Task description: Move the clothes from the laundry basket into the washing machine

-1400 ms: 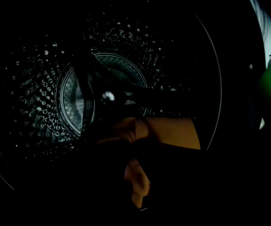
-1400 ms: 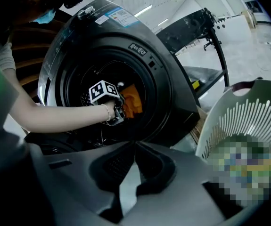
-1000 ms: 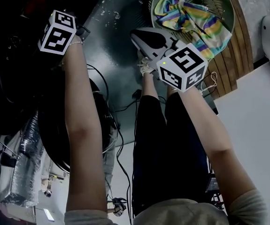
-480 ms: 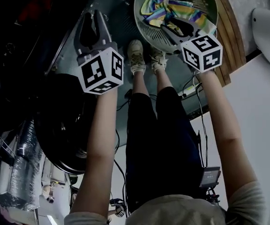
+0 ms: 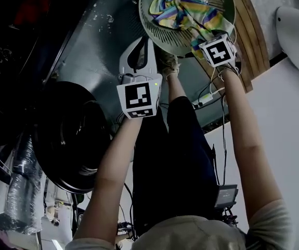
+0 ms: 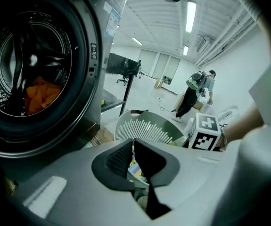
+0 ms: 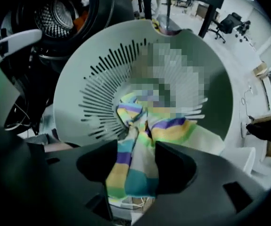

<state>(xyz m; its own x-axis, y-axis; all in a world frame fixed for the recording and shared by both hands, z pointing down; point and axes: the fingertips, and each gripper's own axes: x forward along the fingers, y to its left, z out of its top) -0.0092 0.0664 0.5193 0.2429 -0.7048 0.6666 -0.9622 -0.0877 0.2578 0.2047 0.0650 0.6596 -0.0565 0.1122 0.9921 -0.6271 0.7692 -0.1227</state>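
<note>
While my right gripper (image 7: 136, 158) hangs over the laundry basket (image 7: 86, 79), its jaws have just been opening and stand wide around the striped cloth (image 7: 128, 173) inside, not pinching. The cloth's long band runs from the basket's middle out between them. If I pinch only its edge, it may slip out. My left gripper (image 6: 131, 155) has just closed, empty.

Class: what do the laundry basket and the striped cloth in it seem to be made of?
The laundry basket looks like moulded plastic, matt pale green: its wall is rigid with evenly cut slots. The striped cloth is a soft, matt fabric, woven or knitted: it folds and drapes limply.
</note>
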